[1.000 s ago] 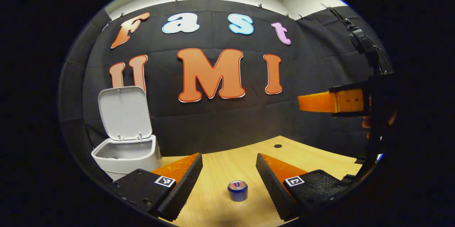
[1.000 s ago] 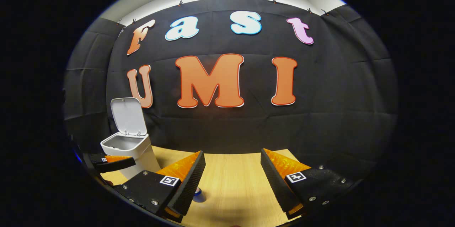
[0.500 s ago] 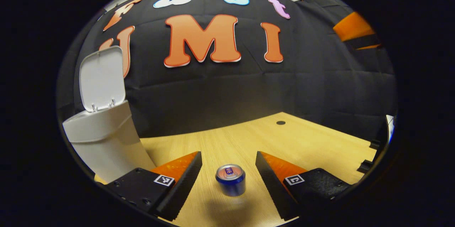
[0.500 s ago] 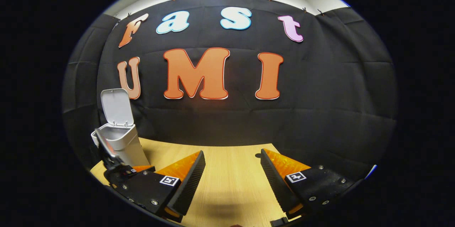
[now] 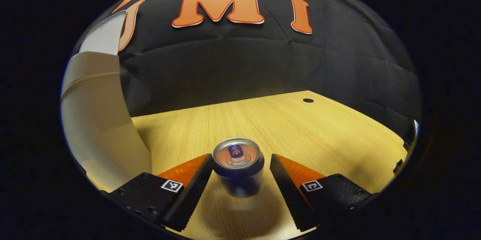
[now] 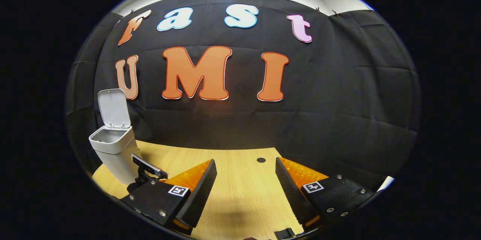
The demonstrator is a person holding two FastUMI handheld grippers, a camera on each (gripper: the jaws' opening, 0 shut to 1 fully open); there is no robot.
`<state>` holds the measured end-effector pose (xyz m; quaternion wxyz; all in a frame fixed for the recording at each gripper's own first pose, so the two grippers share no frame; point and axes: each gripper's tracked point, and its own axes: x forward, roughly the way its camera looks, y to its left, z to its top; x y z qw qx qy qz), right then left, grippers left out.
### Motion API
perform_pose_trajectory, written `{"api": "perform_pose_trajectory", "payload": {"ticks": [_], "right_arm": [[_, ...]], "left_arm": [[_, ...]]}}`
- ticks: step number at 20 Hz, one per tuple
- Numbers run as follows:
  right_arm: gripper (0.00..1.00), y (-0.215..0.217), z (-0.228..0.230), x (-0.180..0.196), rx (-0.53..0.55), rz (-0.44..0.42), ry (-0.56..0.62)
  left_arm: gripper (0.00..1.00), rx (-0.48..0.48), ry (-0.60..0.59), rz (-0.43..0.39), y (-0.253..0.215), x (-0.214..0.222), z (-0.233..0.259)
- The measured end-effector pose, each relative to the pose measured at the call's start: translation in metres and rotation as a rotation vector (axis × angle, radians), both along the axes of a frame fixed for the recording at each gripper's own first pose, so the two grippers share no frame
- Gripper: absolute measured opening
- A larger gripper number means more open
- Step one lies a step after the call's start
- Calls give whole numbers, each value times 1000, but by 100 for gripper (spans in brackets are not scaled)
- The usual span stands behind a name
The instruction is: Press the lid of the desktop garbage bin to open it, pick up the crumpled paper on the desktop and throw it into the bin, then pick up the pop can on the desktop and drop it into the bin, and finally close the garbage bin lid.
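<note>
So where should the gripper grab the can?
On its round side wall, about halfway up. The can stands upright on the table, and the left gripper already has one open finger on each side, so squeezing straight across looks best.

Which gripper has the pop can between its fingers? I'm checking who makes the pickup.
The left gripper: the upright blue aluminium pop can stands between its open fingers. The right gripper has bare wooden desktop between its fingers.
</note>
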<state>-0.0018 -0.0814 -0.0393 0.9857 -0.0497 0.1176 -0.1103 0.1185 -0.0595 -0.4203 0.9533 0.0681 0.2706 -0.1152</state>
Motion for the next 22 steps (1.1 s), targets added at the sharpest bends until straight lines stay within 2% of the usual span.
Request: {"api": "perform_pose_trajectory", "payload": {"ticks": [4, 6, 8, 14, 17, 22], "right_arm": [[94, 2, -1, -2, -7, 2, 7], [94, 5, -1, -1, -9, 3, 6], [94, 7, 0, 0, 2, 4, 1], [94, 20, -3, 8, 54, 30, -15], [94, 27, -7, 13, 77, 48, -23], [94, 39, -10, 17, 106, 76, -33]], "left_arm": [[96, -12, 23, -5, 1, 7, -10], [86, -24, 37, -12, 0, 5, -10], [84, -24, 29, -18, -1, 4, 0], [82, -15, -73, -35, 2, -2, 82], [82, -32, -162, -7, 13, -6, 136], [81, -56, -223, 60, 51, -21, 200]]}}
